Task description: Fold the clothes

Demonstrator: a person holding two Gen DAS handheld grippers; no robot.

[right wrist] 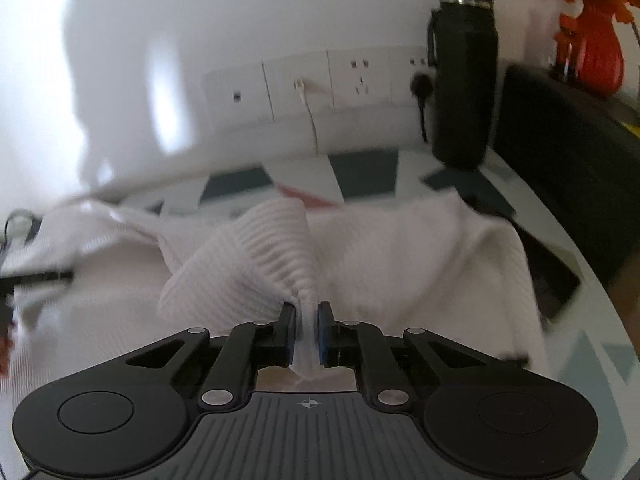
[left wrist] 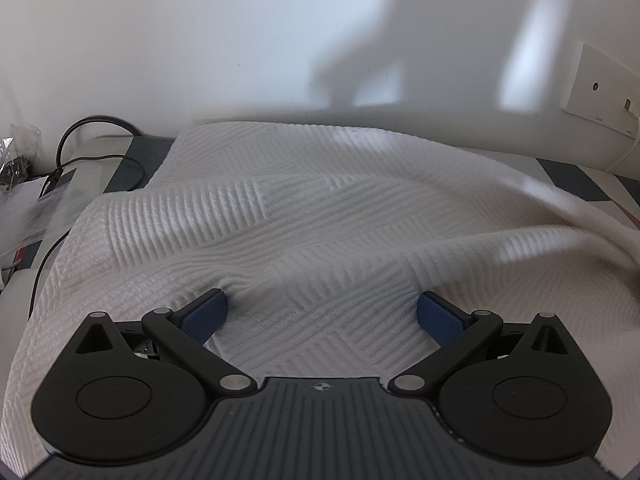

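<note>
- Table (right wrist: 372,176): patterned top, white with dark teal and red shapes, running up to a white wall (left wrist: 200,40). My shadow falls on that wall.
- Cloth (left wrist: 304,216): white, ribbed in square blocks, spread over most of the table in front of me. In the left view it lies directly under and ahead of my left tool, rumpled, with a raised fold running off to the right edge.
- Same cloth in the right view (right wrist: 420,252): bunched, one corner pulled up into a cone whose tip ends between my right tool's pads; the rest sags to the table on both sides. This view is motion-blurred.
- Left gripper (left wrist: 322,314): jaws spread wide, nothing between them, blue pads (left wrist: 206,314) resting on or just above the cloth; contact unclear.
- Right gripper (right wrist: 307,330): jaws nearly closed, pinching a thin strip of cloth that pokes out behind the pads toward the camera.
- Flask (right wrist: 464,76): black, upright, at the back of the table right of the cloth, in front of the sockets.
- Socket strip (right wrist: 316,84): white, on the wall, a white cord and a black plug in it.
- Vase (right wrist: 596,52): orange-red, far right, blurred.
- Black cable (left wrist: 100,152): looped at the far left, beside the cloth's edge, next to papers (left wrist: 36,208) and a plastic bag.
</note>
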